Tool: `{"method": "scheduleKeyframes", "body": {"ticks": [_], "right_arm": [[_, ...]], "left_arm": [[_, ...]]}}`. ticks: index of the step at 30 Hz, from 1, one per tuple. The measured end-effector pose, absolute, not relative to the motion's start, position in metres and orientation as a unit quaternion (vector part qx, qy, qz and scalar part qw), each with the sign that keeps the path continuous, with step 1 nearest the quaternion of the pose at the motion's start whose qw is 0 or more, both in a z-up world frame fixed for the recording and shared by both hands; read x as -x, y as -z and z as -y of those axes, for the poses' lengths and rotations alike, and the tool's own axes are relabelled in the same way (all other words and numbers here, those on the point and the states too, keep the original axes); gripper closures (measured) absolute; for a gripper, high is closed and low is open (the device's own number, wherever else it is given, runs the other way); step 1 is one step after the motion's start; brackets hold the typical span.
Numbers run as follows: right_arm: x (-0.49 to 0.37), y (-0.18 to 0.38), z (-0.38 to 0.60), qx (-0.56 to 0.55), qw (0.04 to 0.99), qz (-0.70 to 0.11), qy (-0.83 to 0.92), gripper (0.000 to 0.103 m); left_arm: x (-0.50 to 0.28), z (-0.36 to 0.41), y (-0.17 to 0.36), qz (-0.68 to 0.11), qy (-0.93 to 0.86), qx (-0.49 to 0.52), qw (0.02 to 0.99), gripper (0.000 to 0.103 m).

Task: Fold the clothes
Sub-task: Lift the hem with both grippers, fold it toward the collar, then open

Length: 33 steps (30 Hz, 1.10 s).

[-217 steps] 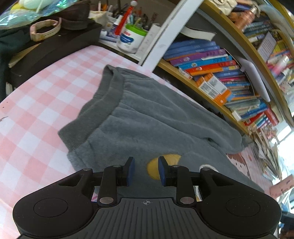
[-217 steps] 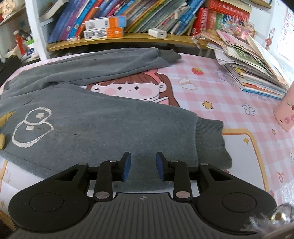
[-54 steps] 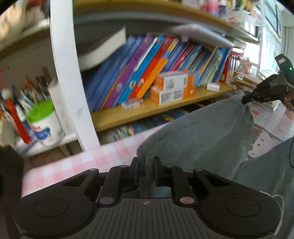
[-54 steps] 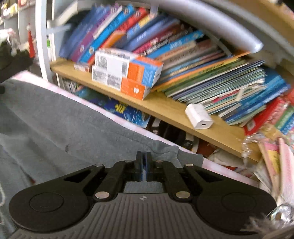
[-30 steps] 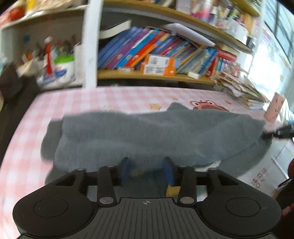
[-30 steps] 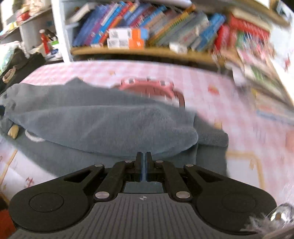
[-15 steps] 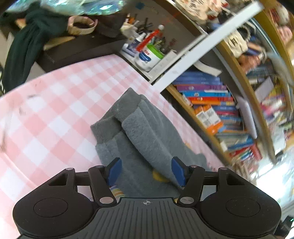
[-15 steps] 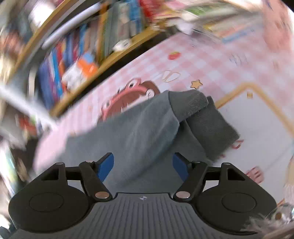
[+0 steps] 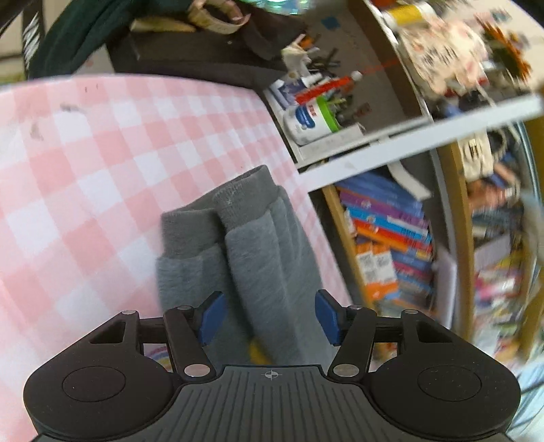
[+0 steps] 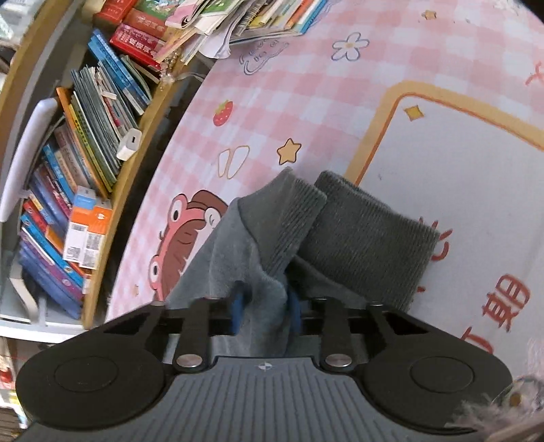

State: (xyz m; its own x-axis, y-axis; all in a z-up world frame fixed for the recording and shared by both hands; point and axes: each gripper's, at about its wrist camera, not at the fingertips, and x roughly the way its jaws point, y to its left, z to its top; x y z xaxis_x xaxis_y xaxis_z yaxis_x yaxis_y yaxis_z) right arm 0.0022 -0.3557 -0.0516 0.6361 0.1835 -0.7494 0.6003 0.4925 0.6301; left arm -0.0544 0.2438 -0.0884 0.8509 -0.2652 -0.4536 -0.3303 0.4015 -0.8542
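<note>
Grey sweatpants lie folded lengthwise on the pink checked tablecloth (image 9: 85, 176). In the left wrist view their doubled waistband end (image 9: 238, 207) points away from me, and my left gripper (image 9: 270, 318) hovers open over the fabric with nothing between its blue pads (image 9: 210, 318). In the right wrist view the two ribbed leg cuffs (image 10: 367, 238) lie side by side, the upper cuff (image 10: 289, 217) slightly offset. My right gripper (image 10: 266, 307) is closed on a bunched ridge of the upper leg's fabric (image 10: 268, 299) just behind the cuffs.
A bookshelf (image 9: 391, 244) packed with books runs along the table's far edge. A green-lidded jar (image 9: 309, 119) and pens stand near a black box (image 9: 190, 57). A white charger (image 10: 129, 144) and a heap of magazines (image 10: 258, 17) sit by the right end.
The right gripper's fingers have narrowed from wide open onto the trouser fabric near the cuffs. The left gripper stays open and has drawn closer to the waistband end.
</note>
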Motion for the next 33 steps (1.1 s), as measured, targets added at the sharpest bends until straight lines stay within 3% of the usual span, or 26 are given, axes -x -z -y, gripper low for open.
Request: {"method": "scheduleKeyframes", "body": {"ticks": [2,7,10,17,23,24,25,30,32,33], "right_arm": [[-0.005,0.044,0.356,-0.474,0.772,-0.402,0.13,0.093],[-0.004,-0.012,0.348,-0.426,0.837,-0.338,0.058,0.095],[0.018,-0.041,0.351,-0.41,0.863,-0.292,0.026,0.095],[0.057,0.053,0.365,-0.427,0.781,-0.433,0.143,0.095],[0.063,0.064,0.37,-0.447,0.78,-0.415,0.14,0.09],[0.063,0.064,0.371,-0.445,0.782,-0.413,0.14,0.09],[0.062,0.063,0.372,-0.444,0.783,-0.412,0.141,0.09],[0.06,0.063,0.372,-0.432,0.788,-0.417,0.136,0.09],[0.06,0.062,0.372,-0.426,0.79,-0.419,0.135,0.091],[0.06,0.062,0.372,-0.424,0.791,-0.42,0.134,0.091]], "left_arm": [[0.044,-0.241,0.093,-0.281,-0.033,0.554,0.783,0.049],[0.03,-0.233,0.092,-0.295,-0.039,0.542,0.786,0.076],[0.033,-0.232,0.091,-0.293,-0.037,0.537,0.79,0.082],[0.035,-0.233,0.097,-0.292,-0.047,0.547,0.783,0.082],[0.03,-0.233,0.096,-0.289,-0.048,0.549,0.783,0.083],[0.03,-0.232,0.095,-0.287,-0.047,0.548,0.784,0.095],[0.03,-0.232,0.09,-0.279,-0.041,0.543,0.791,0.099],[0.056,-0.229,0.044,-0.176,0.059,0.521,0.833,0.099],[0.072,-0.233,0.045,-0.177,0.053,0.523,0.832,0.099],[0.076,-0.235,0.057,-0.213,0.017,0.522,0.825,0.099]]}}
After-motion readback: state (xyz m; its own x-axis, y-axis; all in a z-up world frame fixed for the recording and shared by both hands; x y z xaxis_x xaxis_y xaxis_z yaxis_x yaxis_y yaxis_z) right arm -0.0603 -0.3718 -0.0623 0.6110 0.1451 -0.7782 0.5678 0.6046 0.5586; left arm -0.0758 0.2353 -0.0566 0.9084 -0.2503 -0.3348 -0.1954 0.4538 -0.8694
